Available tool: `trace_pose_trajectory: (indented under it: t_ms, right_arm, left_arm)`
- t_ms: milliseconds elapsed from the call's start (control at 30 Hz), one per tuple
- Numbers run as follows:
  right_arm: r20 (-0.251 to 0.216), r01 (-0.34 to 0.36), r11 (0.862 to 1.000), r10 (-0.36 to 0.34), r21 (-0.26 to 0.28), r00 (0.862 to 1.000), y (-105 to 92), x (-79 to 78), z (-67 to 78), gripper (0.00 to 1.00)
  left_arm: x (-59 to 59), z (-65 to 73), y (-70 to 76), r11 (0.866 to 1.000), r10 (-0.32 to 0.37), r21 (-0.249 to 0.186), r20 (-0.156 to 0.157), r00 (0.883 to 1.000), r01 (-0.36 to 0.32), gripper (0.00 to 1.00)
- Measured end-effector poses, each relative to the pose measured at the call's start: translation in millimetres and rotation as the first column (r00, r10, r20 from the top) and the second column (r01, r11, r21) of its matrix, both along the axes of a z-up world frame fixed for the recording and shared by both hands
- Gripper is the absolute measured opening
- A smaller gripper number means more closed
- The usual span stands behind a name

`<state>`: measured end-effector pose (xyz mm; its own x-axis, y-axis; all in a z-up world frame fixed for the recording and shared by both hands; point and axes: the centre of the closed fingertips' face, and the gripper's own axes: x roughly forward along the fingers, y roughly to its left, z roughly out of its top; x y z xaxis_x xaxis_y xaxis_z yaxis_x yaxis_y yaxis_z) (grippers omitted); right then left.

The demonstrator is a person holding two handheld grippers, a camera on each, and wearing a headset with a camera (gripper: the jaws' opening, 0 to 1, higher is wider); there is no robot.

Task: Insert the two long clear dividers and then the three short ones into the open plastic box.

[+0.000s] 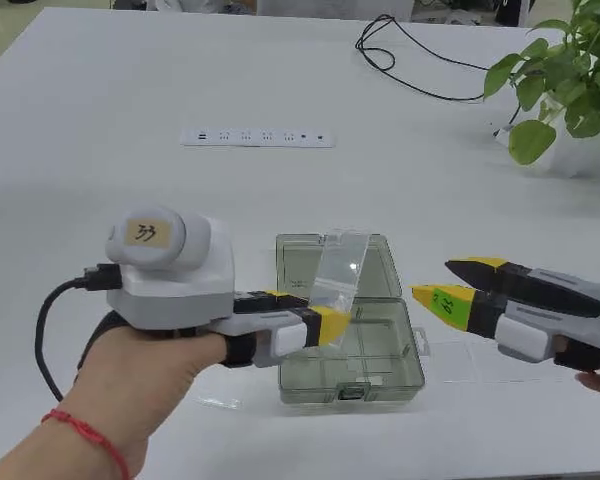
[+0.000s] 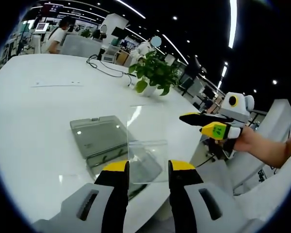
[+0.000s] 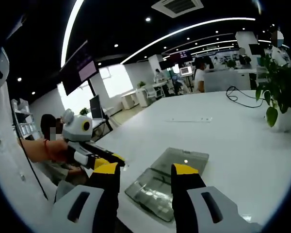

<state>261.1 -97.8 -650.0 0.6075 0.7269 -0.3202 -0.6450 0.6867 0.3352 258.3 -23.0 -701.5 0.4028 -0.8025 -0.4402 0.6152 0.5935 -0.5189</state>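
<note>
White counter (image 1: 100,90) runs wide and bare around the open plastic box (image 1: 405,372), so I have ample room to swing on every side. My left gripper (image 1: 330,322) is clamped on the lower edge of a clear divider (image 1: 340,265), which is held tilted just above the box. My right gripper (image 1: 435,280) hangs to the box's right, jaws apart and empty. The risk, I judge, is that narrow grip: the slick sheet could pivot, miss its slots, or shove the light box. Faint clear pieces (image 1: 460,362) lying beside the box could get swept aside.
</note>
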Motion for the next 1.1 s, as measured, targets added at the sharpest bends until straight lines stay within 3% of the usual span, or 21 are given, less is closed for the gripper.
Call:
trace_pose_trajectory:
  t_ms: [33, 167, 333, 600, 767, 1100]
  right_arm:
    - [-0.023, -0.007, 1.0, 0.007, 0.001, 1.0, 4.7, -1.6, -1.9, 0.42]
    - [-0.033, -0.006, 1.0, 0.006, -0.007, 0.999, 15.1, -0.6, -5.3, 0.38]
    - [-0.083, 0.026, 0.999, -0.027, -0.02, 0.996, 22.3, 0.2, -15.2, 0.31]
    - [-0.167, 0.05, 0.999, -0.05, -0.003, 0.985, 36.3, -3.9, -27.2, 0.19]
    - [-0.189, 0.078, 0.997, -0.073, 0.018, 0.979, 38.8, -0.7, -28.3, 0.15]
    - [-0.228, 0.105, 0.994, -0.098, 0.02, 0.969, 42.6, -0.9, -36.1, 0.08]
  left_arm:
    - [-0.2, -0.4, -1.3, 1.0, -0.002, 0.002, 0.001, 1.0, 0.002, 0.3]
    - [-1.0, -0.2, -5.6, 1.0, -0.005, 0.004, 0.006, 1.0, 0.005, 0.3]
    - [-4.7, -1.2, -14.0, 1.0, -0.022, 0.017, 0.02, 1.0, 0.022, 0.3]
    - [-5.7, -1.7, -19.5, 0.997, -0.051, 0.064, 0.067, 0.996, 0.047, 0.3]
    - [-4.8, -2.2, -19.4, 0.993, -0.07, 0.097, 0.094, 0.993, 0.06, 0.3]
    - [-4.6, -3.7, -18.4, 0.991, -0.081, 0.119, 0.106, 0.991, 0.068, 0.3]
